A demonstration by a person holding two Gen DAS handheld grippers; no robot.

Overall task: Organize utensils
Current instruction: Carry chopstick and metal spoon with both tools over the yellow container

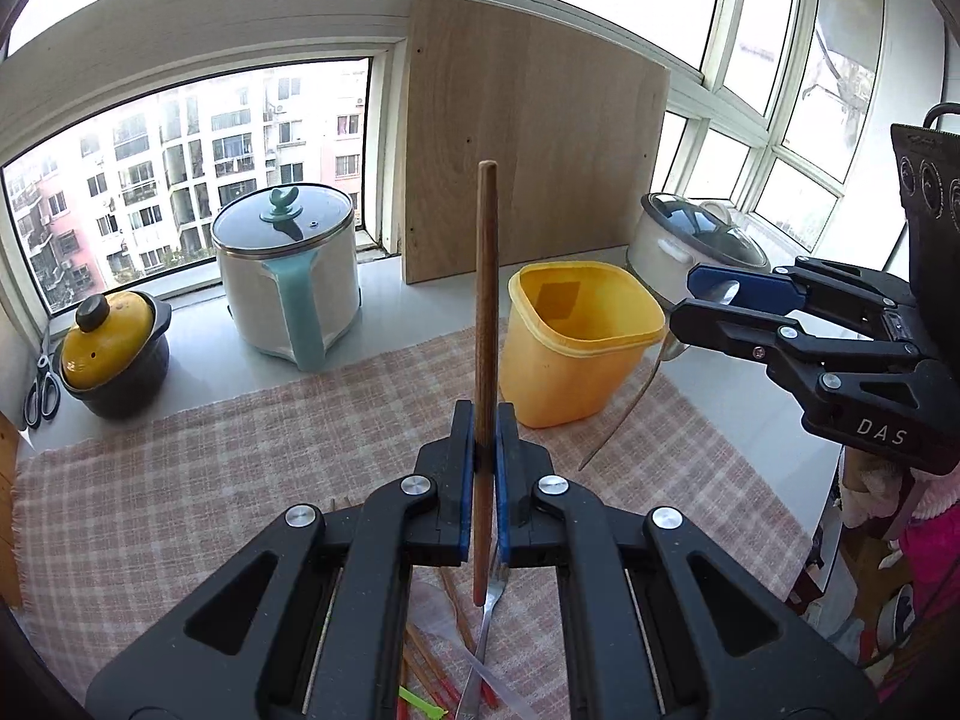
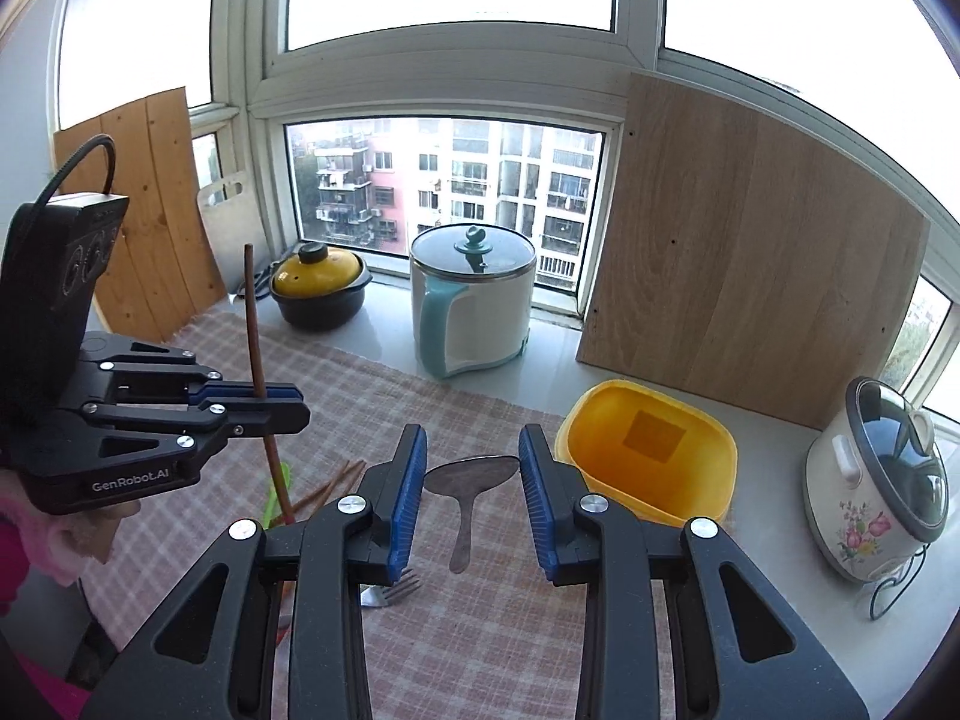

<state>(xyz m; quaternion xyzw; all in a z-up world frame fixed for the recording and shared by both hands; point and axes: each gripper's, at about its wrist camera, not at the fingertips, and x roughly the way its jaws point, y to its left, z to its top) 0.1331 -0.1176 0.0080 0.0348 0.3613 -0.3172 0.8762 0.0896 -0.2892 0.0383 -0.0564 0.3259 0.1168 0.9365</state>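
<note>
Your left gripper [image 1: 485,462] is pinching a single wooden chopstick [image 1: 486,324] between its blue pads. The stick is slim, reddish brown, stands nearly upright, and its lower end hangs above the checked cloth [image 1: 252,444] on the desk [image 1: 744,396]. From the right wrist camera the same chopstick [image 2: 259,360] rises through the left gripper [image 2: 282,405] and leans a little.

Your right gripper [image 2: 473,504] holds a metal spoon [image 2: 471,486]. In its own view the pads look spread, with the bowl of the spoon lying crosswise between them and the handle pointing down toward the cloth [image 2: 480,630]. The left wrist view shows the right gripper [image 1: 690,294] with the spoon [image 1: 636,384] caught between its tips, the thin handle curving down.

The yellow plastic bin [image 1: 576,342] sits open at the far edge of the cloth, just beside the spoon; its inside shows nothing in it [image 2: 651,450].

On the cloth under your grippers lie one metal fork [image 1: 489,618], several more reddish chopsticks [image 2: 336,483], too overlapped to count, and a green stick-like piece [image 1: 420,699].

Behind the cloth stand one white pot with a teal handle [image 1: 288,282], one yellow-lidded black pot [image 1: 114,354] and one rice cooker [image 2: 876,480].
</note>
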